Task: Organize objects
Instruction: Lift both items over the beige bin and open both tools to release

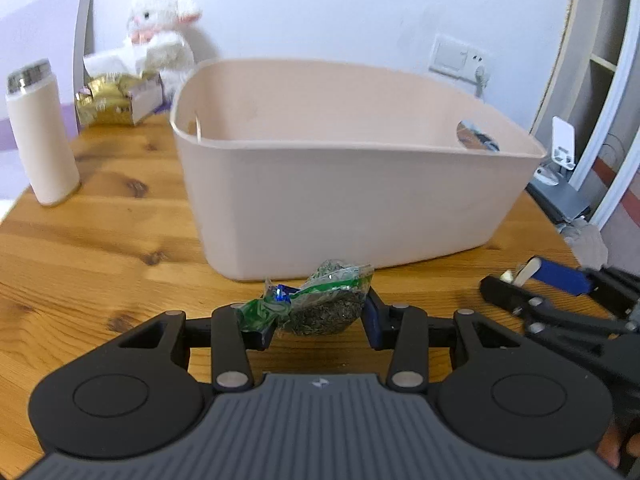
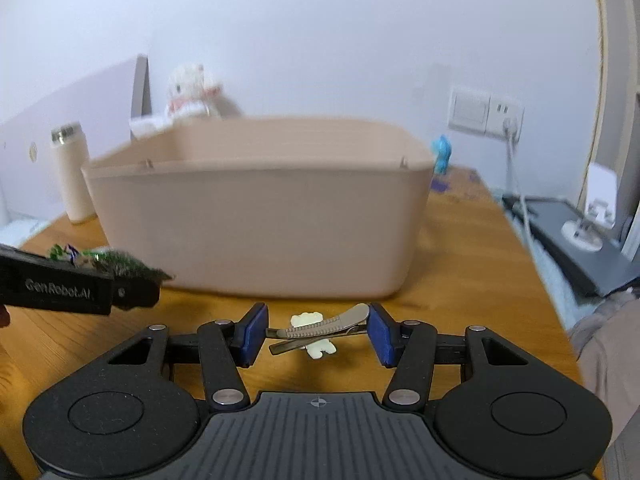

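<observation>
Both hands are loaded and the beige bin (image 1: 360, 200) sits straight ahead of each, just beyond the fingers. Left gripper (image 1: 320, 320) pinches a crinkly green packet (image 1: 320, 304) of dried herbs. Right gripper (image 2: 318, 334) clamps a metal hair clip (image 2: 320, 326), long axis crosswise between the pads, above the tabletop (image 2: 460, 264).
</observation>
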A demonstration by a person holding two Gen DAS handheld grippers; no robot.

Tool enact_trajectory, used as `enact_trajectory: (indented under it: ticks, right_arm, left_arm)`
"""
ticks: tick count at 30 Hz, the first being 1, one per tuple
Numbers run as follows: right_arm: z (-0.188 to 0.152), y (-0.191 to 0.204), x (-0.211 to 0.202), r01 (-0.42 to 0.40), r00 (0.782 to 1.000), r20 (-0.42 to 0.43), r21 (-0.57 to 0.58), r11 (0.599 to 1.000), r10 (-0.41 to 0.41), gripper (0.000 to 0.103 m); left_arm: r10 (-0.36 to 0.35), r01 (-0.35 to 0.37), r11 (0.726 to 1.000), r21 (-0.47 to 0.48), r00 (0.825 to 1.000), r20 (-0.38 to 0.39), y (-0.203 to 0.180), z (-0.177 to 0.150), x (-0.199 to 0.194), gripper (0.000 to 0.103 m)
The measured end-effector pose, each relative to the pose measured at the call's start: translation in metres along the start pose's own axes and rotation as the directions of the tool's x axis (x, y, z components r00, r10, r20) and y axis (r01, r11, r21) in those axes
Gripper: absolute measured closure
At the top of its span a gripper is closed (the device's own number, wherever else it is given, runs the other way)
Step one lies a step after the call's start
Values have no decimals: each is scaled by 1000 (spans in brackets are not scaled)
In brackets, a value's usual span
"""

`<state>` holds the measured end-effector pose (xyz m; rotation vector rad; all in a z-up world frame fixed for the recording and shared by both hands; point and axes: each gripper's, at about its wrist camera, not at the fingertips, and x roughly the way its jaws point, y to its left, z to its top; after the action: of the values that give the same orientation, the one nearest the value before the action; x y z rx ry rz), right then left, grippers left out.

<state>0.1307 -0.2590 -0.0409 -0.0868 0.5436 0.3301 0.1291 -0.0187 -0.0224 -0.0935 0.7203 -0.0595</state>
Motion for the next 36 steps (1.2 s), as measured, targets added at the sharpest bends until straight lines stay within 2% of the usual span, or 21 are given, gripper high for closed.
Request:
enact_trajectory:
  ticks: [12, 22, 27, 32, 36]
  right_arm:
    - [48, 9, -68, 53, 981, 186, -28, 998, -47, 53]
    - [99, 11, -63, 87, 956, 280, -6, 996, -82, 53]
    - [115, 19, -46, 84, 959, 271, -1, 996, -80, 53]
    - [123, 30, -20, 111, 962, 253, -26, 994, -101, 53]
    - [122, 34, 13, 131, 975, 191, -64, 989, -117, 53]
  left_arm:
    - [1, -6, 999, 41, 993, 122, 8, 36, -58, 58]
    - [27, -45, 996, 81, 976, 216, 6, 88, -68, 58]
    - [57, -74, 994, 81, 979, 198, 6, 109, -41, 58]
    - [109, -127, 983, 136, 986, 129, 5, 121, 1, 58]
    - [149, -158, 972, 176, 987, 65, 5, 121, 30, 58]
